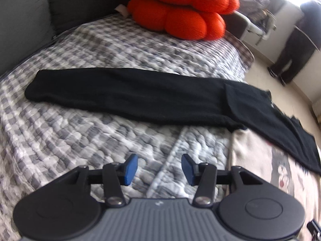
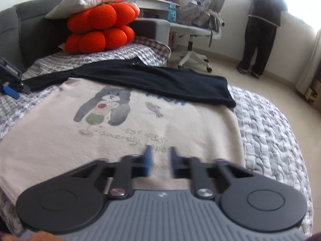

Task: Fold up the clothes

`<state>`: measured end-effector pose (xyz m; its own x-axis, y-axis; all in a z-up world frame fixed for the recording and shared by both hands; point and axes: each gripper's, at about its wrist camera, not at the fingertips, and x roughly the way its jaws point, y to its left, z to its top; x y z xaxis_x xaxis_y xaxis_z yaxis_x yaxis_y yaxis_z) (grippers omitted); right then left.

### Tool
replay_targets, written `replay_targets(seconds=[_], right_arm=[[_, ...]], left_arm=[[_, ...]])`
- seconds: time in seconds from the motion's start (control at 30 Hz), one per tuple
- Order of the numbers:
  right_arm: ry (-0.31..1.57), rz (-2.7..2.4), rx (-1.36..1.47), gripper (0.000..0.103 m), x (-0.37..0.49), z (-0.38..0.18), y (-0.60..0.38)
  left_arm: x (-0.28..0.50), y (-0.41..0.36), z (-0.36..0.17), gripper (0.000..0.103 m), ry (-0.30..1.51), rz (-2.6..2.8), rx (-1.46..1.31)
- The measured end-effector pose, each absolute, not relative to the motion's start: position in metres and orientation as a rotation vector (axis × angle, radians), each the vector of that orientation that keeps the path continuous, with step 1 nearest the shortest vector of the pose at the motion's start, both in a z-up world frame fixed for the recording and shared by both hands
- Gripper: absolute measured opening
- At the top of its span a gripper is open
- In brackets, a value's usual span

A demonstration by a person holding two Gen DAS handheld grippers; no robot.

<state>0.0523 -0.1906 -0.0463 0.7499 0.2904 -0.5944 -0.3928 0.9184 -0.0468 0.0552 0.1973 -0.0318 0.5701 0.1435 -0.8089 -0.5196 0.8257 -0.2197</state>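
Note:
A cream T-shirt with a grey cartoon print lies flat on the bed, and its corner shows in the left wrist view. A long black garment stretches across the bed behind it, overlapping the shirt's far edge. My left gripper is open over bare quilt, short of the black garment, with nothing between its blue pads. My right gripper hovers over the shirt's near part. Its blurred pads stand a narrow gap apart, with cream cloth visible through the gap.
The grey checked quilt covers the bed. An orange lobed cushion sits at the bed's head with a white pillow on it. An office chair and a standing person are on the floor beyond.

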Motion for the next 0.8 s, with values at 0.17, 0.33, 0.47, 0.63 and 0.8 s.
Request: replay_targets(seconds=[0.17,0.33,0.47,0.63,0.8], right_arm=[[0.591,0.381,-0.148,0.008,0.051,-0.042,-0.191],[0.606,0.352,-0.119,0.028,0.054,-0.042,-0.193],[0.604,0.350,-0.104,0.037,0.053,-0.041,-0.195],[0.604,0.353,-0.102,0.039,0.054,-0.041,-0.194],[0.613,0.346,-0.105,0.039,0.055,-0.043,-0.194]], left_arm=[[0.038,0.240,-0.028,0.058,0.818,0.449,-0.655],[0.014,0.304,-0.036,0.062,0.730,0.593,-0.831],[-0.004,0.347,-0.051,0.062,0.663,0.670,-0.968],[-0.009,0.362,-0.055,0.062,0.584,0.675,-1.007],[0.003,0.375,-0.065,0.062,0.586,0.697,-1.001]])
